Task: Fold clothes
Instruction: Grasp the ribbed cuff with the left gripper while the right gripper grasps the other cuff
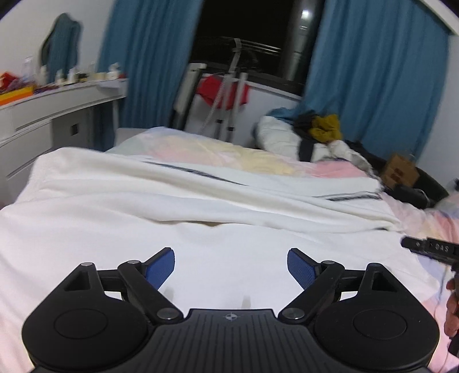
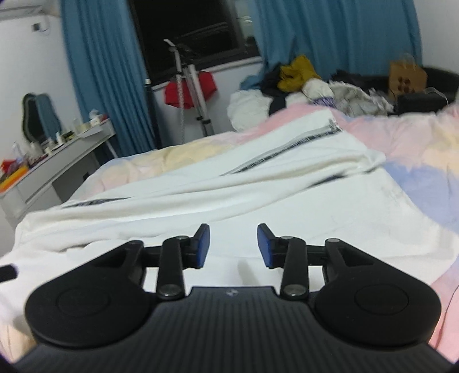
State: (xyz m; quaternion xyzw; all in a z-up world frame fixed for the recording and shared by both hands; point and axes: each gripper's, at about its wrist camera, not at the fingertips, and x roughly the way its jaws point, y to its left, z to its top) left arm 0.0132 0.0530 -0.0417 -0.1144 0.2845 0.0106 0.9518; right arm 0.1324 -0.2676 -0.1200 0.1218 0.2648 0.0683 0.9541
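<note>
My left gripper (image 1: 231, 265) and right gripper (image 2: 233, 246) hang over the near part of a garment (image 1: 178, 206) that lies spread across the bed (image 2: 416, 149). At the far right of the bed sits a heap of clothes (image 2: 295, 77), with a paper bag (image 2: 407, 77) further right. A desk (image 1: 57, 103) stands left of the bed. Behind the bed stands a drying rack (image 1: 229, 94), before the window (image 1: 243, 25), with curtains (image 1: 373, 71) on both sides.
</note>
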